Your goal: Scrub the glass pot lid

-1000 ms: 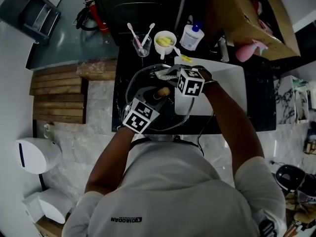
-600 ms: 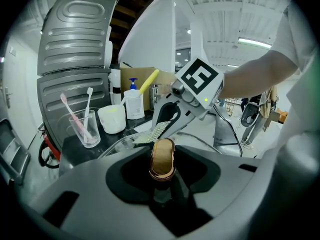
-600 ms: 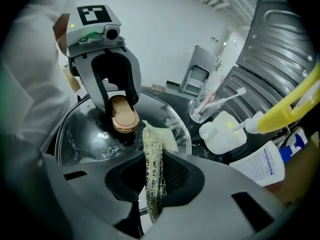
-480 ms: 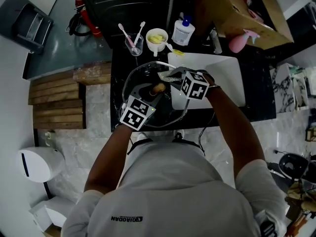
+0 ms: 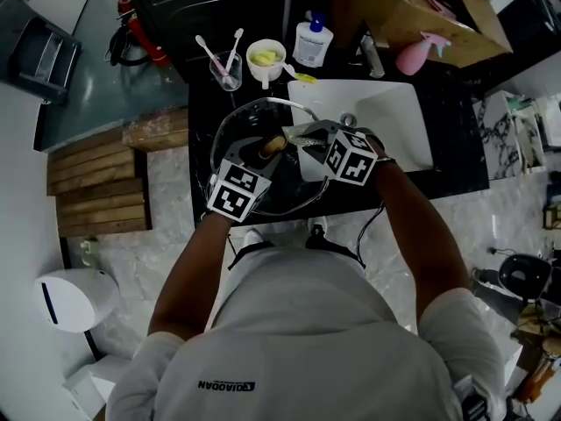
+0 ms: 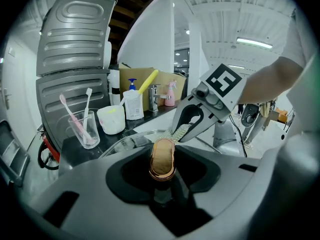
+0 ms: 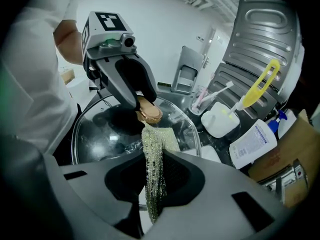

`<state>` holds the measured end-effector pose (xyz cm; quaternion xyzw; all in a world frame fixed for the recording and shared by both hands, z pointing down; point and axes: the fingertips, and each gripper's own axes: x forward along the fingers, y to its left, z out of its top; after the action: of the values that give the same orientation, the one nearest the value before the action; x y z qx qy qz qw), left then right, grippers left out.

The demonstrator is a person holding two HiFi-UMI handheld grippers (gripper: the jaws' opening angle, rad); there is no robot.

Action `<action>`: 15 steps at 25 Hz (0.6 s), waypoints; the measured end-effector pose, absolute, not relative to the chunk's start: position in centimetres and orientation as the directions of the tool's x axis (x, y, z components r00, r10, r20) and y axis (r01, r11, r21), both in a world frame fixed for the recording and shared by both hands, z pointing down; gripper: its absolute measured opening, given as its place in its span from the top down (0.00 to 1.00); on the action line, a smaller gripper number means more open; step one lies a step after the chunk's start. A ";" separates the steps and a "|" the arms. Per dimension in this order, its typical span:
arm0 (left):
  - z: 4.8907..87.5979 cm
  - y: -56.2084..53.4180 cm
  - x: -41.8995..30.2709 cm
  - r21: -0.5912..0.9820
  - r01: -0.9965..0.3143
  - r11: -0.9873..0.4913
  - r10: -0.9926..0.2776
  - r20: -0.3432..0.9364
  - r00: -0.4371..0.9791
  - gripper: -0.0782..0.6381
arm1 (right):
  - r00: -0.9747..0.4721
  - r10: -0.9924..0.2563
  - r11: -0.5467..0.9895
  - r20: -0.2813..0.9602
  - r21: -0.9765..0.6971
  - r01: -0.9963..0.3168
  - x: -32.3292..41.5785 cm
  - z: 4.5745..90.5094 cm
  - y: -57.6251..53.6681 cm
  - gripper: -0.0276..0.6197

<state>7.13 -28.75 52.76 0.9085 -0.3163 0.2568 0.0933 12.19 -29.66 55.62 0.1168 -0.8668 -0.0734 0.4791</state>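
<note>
over counter (image 5: 200,117), left hand-held gripper (image 6: 161,178) clamps lid knob (image 6: 162,156); right hand-held gripper (image 7: 153,186) pinches scouring cloth (image 7: 154,151).

- the left hand-held gripper (image 5: 263,153) reaches forward from the bare left forearm (image 5: 188,266); its jaws are closed on a knob (image 6: 162,159)
- the right hand-held gripper (image 5: 298,136) points leftward, its tip close to the left one's; its jaws pinch a scrub pad (image 7: 152,169)
- the right forearm (image 5: 412,226) is bare too; both arms angle inward in front of the chest, marker cubes facing up
</note>
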 end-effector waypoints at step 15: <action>52.2 -28.0 7.4 -0.030 -0.584 -0.811 -0.507 0.534 0.677 0.66 | -0.476 -0.332 0.943 0.814 0.271 -0.194 12.7 55.8 -27.7 0.83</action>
<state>7.43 -28.01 52.24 0.9128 -0.2987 0.2692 0.0718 12.67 -27.65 55.77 0.1537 -0.8562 -0.0709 0.4881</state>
